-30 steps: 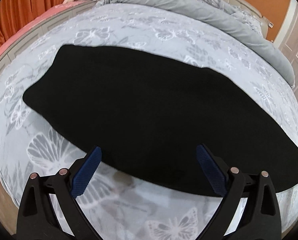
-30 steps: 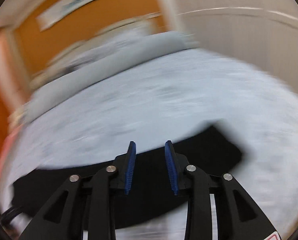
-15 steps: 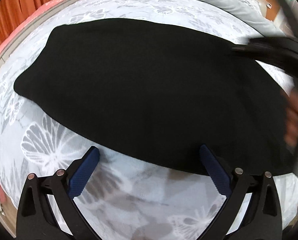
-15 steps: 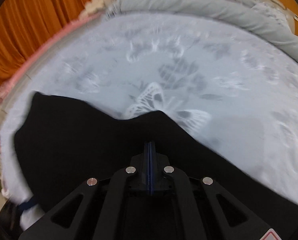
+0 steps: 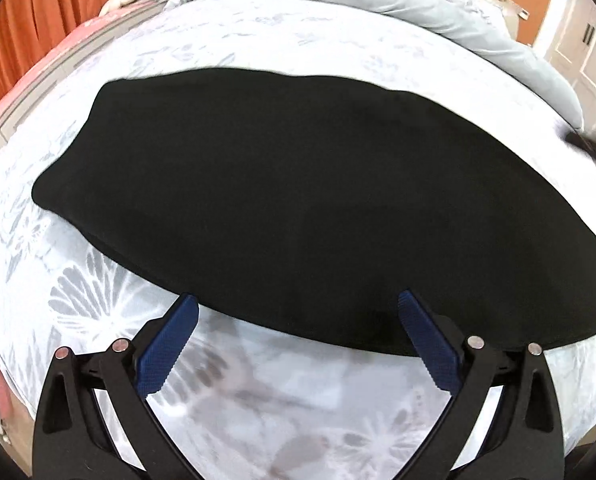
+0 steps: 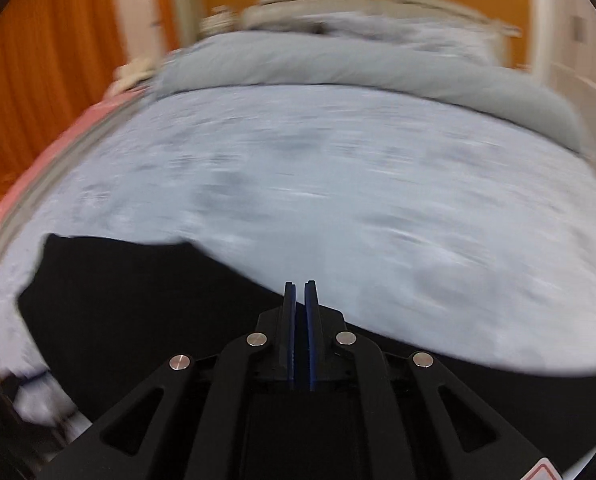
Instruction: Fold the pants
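Lying flat across the butterfly-print bedspread [image 5: 337, 40], black pants [image 5: 298, 200]. Left gripper [image 5: 298, 316] jaws wide apart at the near edge, gripping nothing. Right gripper [image 6: 299, 300] jaws nearly together over the pants; view blurred.

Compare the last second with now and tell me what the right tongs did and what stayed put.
The right tongs went from open to shut half a second ago, over the far edge of the black pants; now there is a thin gap and no visible cloth between them, and the view has swung up along the bed. The left tongs stayed wide open at the near edge. The pants lie flat as before.
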